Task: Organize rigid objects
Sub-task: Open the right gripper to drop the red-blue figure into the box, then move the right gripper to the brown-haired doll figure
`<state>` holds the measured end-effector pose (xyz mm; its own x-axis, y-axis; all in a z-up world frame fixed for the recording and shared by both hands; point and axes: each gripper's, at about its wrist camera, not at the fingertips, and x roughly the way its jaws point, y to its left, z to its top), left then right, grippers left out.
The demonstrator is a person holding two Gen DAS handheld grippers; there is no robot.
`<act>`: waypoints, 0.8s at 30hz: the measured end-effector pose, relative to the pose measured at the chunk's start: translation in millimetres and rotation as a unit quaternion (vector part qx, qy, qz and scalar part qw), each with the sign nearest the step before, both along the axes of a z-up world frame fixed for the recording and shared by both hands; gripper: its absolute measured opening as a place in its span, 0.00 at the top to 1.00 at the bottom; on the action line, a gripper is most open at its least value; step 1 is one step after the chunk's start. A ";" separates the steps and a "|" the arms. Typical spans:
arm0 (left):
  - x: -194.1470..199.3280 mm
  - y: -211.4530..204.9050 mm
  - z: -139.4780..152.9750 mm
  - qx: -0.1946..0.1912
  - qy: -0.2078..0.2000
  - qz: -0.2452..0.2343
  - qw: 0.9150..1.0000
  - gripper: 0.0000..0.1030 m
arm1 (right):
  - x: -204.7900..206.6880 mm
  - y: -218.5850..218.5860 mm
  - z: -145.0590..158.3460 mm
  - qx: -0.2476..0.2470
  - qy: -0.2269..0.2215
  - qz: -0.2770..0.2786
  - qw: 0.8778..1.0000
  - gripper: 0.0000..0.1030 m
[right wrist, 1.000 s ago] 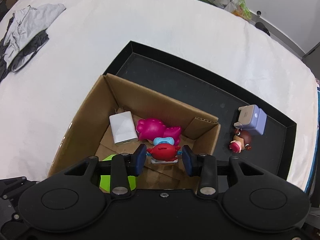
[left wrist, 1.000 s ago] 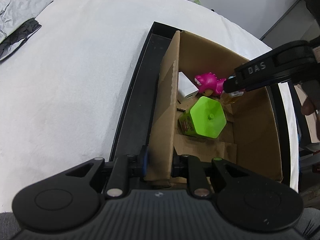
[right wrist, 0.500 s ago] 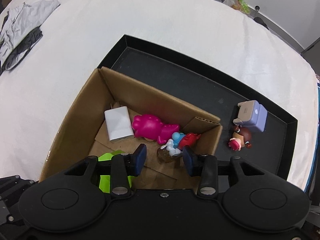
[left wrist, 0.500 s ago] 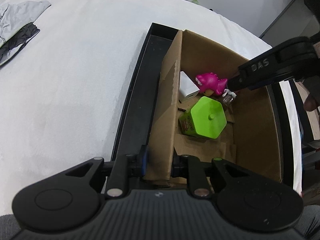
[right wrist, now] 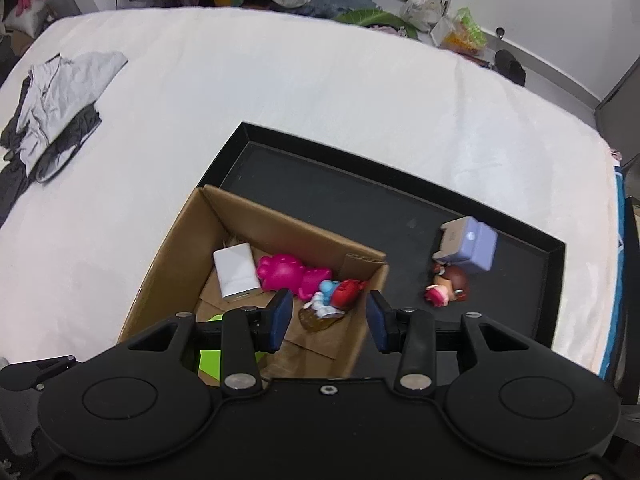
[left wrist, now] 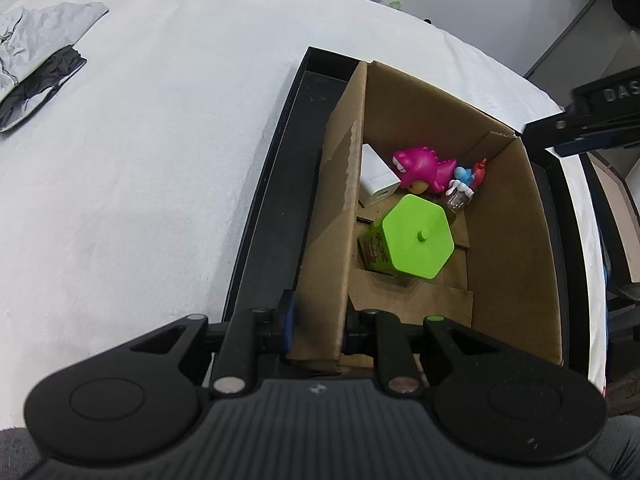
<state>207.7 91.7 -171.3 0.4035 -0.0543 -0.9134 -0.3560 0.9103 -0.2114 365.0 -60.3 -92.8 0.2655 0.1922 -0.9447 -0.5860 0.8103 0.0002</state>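
My left gripper (left wrist: 318, 328) is shut on the near wall of the cardboard box (left wrist: 332, 240). Inside the box lie a pink dinosaur (left wrist: 420, 166), a white charger (left wrist: 376, 182), a green hexagonal box (left wrist: 416, 236) and a small red and blue figurine (left wrist: 464, 186). Above the box's right corner hangs my right gripper (right wrist: 329, 318), open, with nothing between its pads. The figurine (right wrist: 332, 298) lies on its side on the box floor below it. A purple box (right wrist: 470, 244) and a small doll (right wrist: 448, 286) rest on the black tray (right wrist: 360, 200), right of the cardboard box.
The tray sits on a white bedcover (right wrist: 280, 100). Grey and black clothes (right wrist: 56, 108) lie at the far left. Bags and clutter cover the floor beyond the bed. The cardboard box (right wrist: 260, 220) fills the tray's left half.
My right gripper let go of the red and blue figurine, which dropped into the box beside the pink dinosaur. That gripper then rose and pulled back to the right. The left gripper held still.
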 end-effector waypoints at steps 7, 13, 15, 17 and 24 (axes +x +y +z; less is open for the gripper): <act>1.4 -3.6 -0.1 0.009 0.001 -0.008 1.000 0.82 | 9.7 -27.5 8.8 0.006 -0.008 -0.019 1.000 0.59; 3.2 -5.0 -1.2 0.014 0.004 -0.006 1.000 0.82 | 18.9 -48.4 12.0 0.011 -0.009 -0.038 0.999 0.58; 3.2 -4.9 -1.4 0.012 0.005 -0.002 1.000 0.82 | 20.8 -54.9 11.2 0.010 -0.009 -0.042 0.999 0.57; 2.5 -4.7 -1.4 0.012 0.005 0.002 1.000 0.82 | 22.6 -60.5 10.0 0.011 -0.008 -0.048 0.999 0.56; -1.3 1.1 0.9 0.004 -0.006 0.025 1.000 0.82 | 30.9 -75.2 2.3 0.016 -0.008 -0.068 0.998 0.54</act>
<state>206.5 92.8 -170.4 0.4168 -0.0253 -0.9086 -0.3994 0.8929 -0.2080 395.9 -135.4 -90.5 0.3067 0.1827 -0.9341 -0.4705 0.8822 0.0181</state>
